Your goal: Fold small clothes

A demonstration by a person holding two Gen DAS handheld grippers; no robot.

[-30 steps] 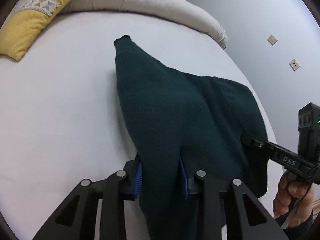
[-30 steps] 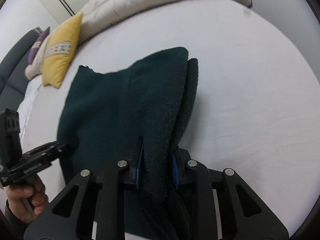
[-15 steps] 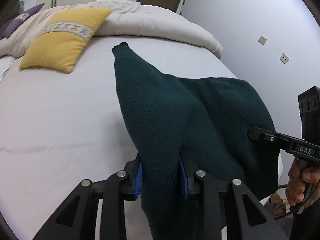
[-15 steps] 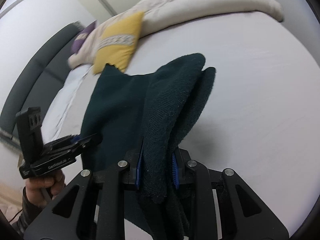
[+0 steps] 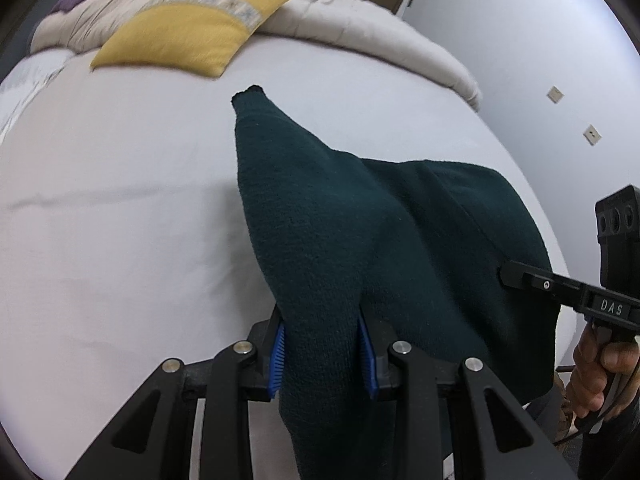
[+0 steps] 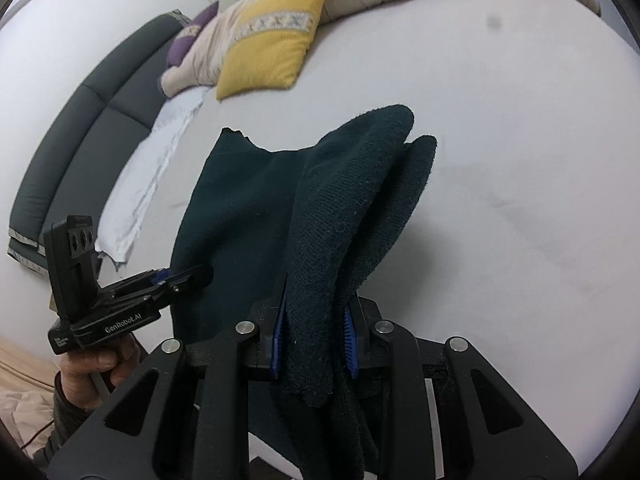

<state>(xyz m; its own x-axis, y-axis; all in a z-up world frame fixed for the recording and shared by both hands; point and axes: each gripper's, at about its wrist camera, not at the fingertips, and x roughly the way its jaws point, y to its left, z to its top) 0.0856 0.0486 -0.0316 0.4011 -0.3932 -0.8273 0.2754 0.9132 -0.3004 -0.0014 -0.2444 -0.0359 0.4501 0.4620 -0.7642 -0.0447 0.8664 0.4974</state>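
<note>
A dark green knitted garment (image 5: 360,240) hangs stretched between my two grippers over a white bed (image 5: 120,220). My left gripper (image 5: 322,350) is shut on one bunched edge of it. My right gripper (image 6: 314,338) is shut on the other bunched edge; the garment (image 6: 248,208) spreads to the left there. The right gripper also shows at the right of the left wrist view (image 5: 508,274), its tip against the cloth. The left gripper shows at the left of the right wrist view (image 6: 200,274). The garment's far corner (image 5: 250,96) points toward the pillows.
A yellow cushion (image 5: 192,32) and a rolled beige duvet (image 5: 380,44) lie at the far end of the bed. A purple cushion (image 6: 188,38) and a dark grey headboard (image 6: 80,120) are at the left. A wall with sockets (image 5: 592,134) is at the right.
Both grippers have lifted and tilted back with the garment held; more of the pillows and headboard come into view. The garment hangs more spread between them. Both grips are unchanged.
</note>
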